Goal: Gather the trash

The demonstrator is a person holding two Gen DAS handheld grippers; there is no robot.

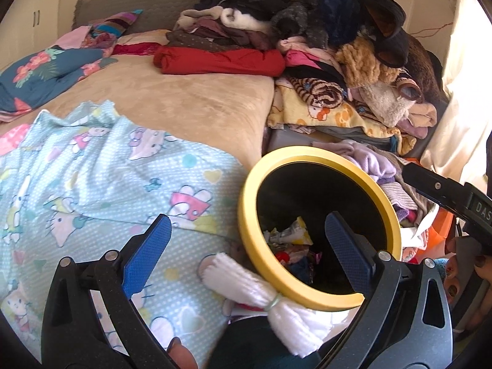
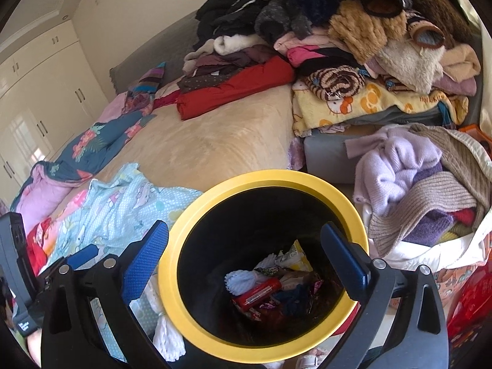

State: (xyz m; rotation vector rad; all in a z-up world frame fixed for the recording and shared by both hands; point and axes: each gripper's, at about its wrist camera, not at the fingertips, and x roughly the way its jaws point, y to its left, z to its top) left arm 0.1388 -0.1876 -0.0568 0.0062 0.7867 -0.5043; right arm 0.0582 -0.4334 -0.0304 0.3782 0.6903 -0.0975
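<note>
A black trash bin with a yellow rim (image 1: 246,215) (image 2: 172,292) stands beside the bed. Inside lie wrappers, a red tube (image 2: 259,292), a white fluffy piece (image 2: 241,279) and a yellow-white packet (image 2: 293,256) (image 1: 295,233). My right gripper (image 2: 246,258) is open and empty right above the bin's mouth. My left gripper (image 1: 246,246) is open and empty at the bin's left rim, over a white fluffy bundle tied with a green band (image 1: 261,298), which also shows in the right wrist view (image 2: 167,335).
A bed with a beige blanket (image 1: 190,98) and a light blue Hello Kitty sheet (image 1: 92,169) lies left. A big clothes pile (image 1: 307,30) fills the back right. A bag of knitwear (image 2: 430,190) stands right of the bin.
</note>
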